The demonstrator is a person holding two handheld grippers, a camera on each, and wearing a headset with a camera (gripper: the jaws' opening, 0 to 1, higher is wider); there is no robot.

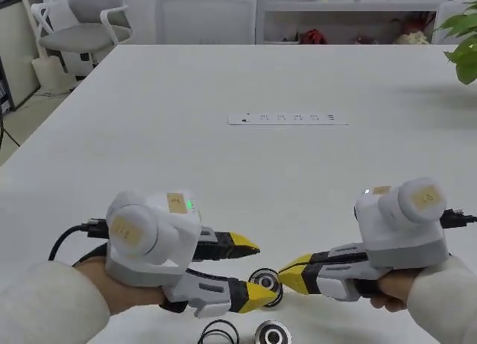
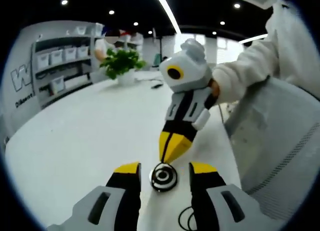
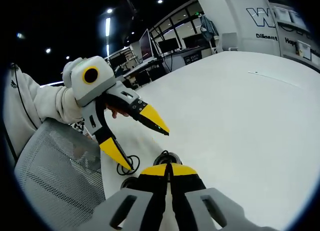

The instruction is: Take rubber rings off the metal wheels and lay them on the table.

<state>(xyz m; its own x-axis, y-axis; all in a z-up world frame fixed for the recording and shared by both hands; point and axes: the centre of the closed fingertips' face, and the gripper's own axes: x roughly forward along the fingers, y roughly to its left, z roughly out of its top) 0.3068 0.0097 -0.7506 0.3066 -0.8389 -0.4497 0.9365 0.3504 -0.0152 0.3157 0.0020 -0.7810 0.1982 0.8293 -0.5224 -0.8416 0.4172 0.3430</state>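
A metal wheel (image 1: 264, 279) with a dark rubber ring around it lies near the table's front edge. My left gripper (image 1: 253, 270) is open, and the wheel (image 2: 164, 177) sits between its yellow tips without touching either one. My right gripper (image 1: 292, 275) is shut, its tips coming from the right to the wheel's rim. From the right gripper (image 3: 167, 171) the wheel (image 3: 167, 157) lies just past the closed tips. The right gripper (image 2: 171, 148) points down onto the wheel. A second wheel (image 1: 272, 334) and loose black rubber rings (image 1: 218, 333) lie nearer me.
A white power strip (image 1: 287, 119) lies flat in the middle of the white table (image 1: 223, 165). A green plant (image 1: 466, 42) stands at the far right edge. An office chair (image 1: 78, 31) and shelves are beyond the table. A mesh chair (image 3: 55, 176) is behind me.
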